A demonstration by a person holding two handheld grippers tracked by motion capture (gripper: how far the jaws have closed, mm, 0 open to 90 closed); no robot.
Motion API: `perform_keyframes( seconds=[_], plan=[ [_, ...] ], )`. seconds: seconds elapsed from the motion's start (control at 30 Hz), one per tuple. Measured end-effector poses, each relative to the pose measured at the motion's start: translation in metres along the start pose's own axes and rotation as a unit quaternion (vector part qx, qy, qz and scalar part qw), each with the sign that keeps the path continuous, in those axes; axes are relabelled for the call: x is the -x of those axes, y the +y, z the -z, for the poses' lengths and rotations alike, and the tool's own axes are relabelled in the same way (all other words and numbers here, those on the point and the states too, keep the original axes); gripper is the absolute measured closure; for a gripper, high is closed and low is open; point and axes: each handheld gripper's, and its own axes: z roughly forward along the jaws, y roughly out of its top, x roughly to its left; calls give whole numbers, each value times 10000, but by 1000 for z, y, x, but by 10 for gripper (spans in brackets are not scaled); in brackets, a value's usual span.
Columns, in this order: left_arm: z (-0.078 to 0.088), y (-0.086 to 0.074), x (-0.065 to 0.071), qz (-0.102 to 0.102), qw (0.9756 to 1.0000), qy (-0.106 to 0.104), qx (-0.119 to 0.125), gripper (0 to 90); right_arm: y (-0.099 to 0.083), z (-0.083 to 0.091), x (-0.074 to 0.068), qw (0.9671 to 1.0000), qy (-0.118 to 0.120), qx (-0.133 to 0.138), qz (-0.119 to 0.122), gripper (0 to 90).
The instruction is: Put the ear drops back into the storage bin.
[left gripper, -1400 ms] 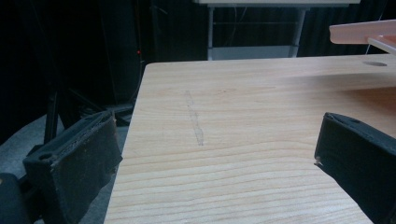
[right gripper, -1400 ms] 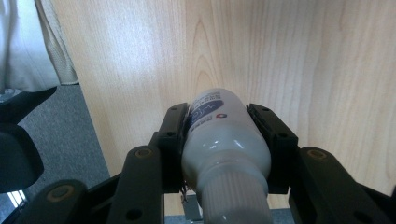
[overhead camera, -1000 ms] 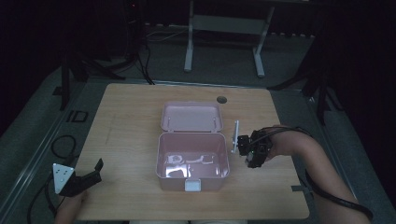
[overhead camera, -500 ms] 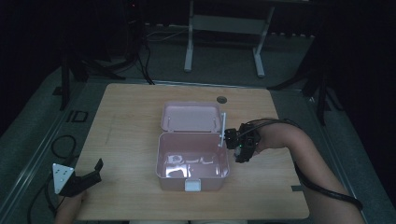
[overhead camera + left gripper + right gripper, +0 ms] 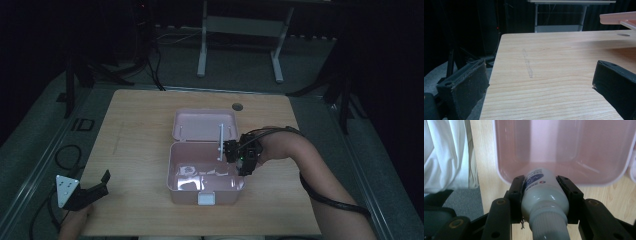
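Because my right gripper (image 5: 239, 156) has its jaws clamped on a white bottle (image 5: 543, 195), I am holding it at the right rim of the open pink box (image 5: 172, 172), just right of centre in the high view. In the right gripper view the bottle sits squarely between the two black jaws, its blue-printed label toward the box and its ribbed neck toward the camera. The bare pink basin lies straight ahead of it, so I judge the bottle is lined up to go in.

The hinged lid (image 5: 204, 123) lies back flat behind the basin, toward the top of the frame, which leaves the mouth unobstructed. Some pale things lie on the box floor toward its lower left; I cannot tell what they are. The right half of the basin looks freer, and that is where I would aim. The rim is the edge to mind, as the bottle hangs just above it.

My left gripper (image 5: 92, 189) rests at the lower left corner of the counter (image 5: 140, 120), jaws spread wide with nothing between them, well apart from the box. In the left gripper view bare wood runs ahead, with the counter's edge close at the left.
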Motion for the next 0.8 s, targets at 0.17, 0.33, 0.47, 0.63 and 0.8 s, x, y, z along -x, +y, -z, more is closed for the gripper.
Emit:
perform_keyframes(
  seconds=[0.17,0.33,0.47,0.63,0.8],
  plan=[
    [0,0,0,14,10000,-11,-15,4,9,-7,1,10000,36,4,52,596],
    [0,0,0,18,10000,-11,-9,4,15,-13,3,9999,20,94,86,596],
    [0,0,0,4,10000,-15,-9,4,21,-20,4,9999,44,114,115,596],
    [0,0,0,8,10000,-19,-7,4,25,-31,6,9999,89,43,137,596],
    [0,0,0,-4,10000,-21,-6,4,27,-43,10,9999,101,-6,53,596]
  ],
)
